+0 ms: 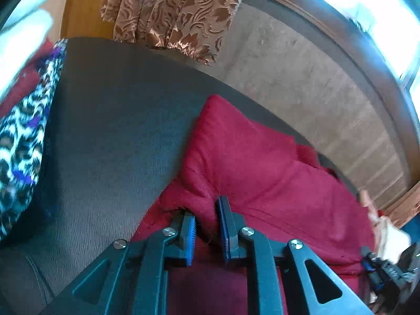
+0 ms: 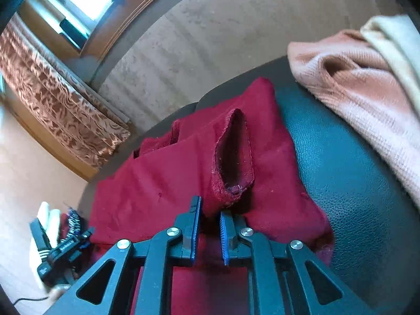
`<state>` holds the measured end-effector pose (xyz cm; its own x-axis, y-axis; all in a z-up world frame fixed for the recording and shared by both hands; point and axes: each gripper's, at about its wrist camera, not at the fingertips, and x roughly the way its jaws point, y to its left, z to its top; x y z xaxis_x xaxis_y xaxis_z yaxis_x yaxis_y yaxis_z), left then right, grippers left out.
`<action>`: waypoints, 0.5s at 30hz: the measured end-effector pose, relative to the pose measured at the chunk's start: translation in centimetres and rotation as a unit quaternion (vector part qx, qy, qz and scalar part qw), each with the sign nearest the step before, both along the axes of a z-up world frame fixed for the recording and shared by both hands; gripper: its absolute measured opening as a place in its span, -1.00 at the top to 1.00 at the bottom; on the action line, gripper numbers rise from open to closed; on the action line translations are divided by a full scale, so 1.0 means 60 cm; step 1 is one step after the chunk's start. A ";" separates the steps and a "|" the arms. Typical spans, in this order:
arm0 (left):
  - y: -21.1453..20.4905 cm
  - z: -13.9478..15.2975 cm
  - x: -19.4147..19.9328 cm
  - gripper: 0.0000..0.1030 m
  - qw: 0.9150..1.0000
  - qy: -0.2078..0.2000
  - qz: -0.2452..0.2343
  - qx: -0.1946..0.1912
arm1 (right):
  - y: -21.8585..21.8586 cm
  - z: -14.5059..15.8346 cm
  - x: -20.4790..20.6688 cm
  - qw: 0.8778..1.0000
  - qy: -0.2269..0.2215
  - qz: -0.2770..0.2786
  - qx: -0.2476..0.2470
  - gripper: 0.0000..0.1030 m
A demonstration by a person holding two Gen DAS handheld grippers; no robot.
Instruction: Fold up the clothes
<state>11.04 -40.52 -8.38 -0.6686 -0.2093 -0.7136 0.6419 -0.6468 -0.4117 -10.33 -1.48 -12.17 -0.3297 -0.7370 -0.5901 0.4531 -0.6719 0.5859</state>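
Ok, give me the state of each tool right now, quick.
Left tool: closed on a bunched fold of the red garment.
Right tool: closed on the red garment's edge, near an open cuff.

Red garment (image 1: pixel 262 162) near edge cut off by bottom of both views, behind gripper frames. Patterned cloth (image 1: pixel 21 141) at left — motion-blurred, cropped by the edge. Hand (image 1: pixel 372 210) at right blurred — grip unclear.
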 end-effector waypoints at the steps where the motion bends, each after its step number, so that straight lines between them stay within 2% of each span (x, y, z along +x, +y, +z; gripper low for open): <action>1: 0.005 0.002 0.011 0.67 1.000 0.001 -0.002 0.002 | 0.005 0.001 0.000 1.000 -0.002 -0.001 -0.005 0.65; 3: 0.016 0.007 0.033 0.64 1.000 0.002 -0.006 0.004 | 0.019 0.007 0.003 1.000 0.001 -0.011 -0.006 0.52; 5: 0.035 0.018 0.045 0.62 1.000 0.001 -0.009 -0.014 | 0.031 0.019 0.014 0.999 0.021 -0.030 0.008 0.32; 8: 0.062 0.033 0.064 0.60 0.999 0.000 -0.011 -0.040 | 0.047 0.050 0.034 0.996 0.070 -0.045 0.042 0.26; 9: 0.063 0.032 0.067 0.59 0.999 -0.002 -0.006 -0.034 | 0.049 0.064 0.042 0.993 0.091 -0.043 0.053 0.23; 15: 0.063 0.024 0.094 0.52 0.999 -0.004 0.031 0.010 | -0.022 0.111 0.080 0.978 0.177 0.049 0.102 0.07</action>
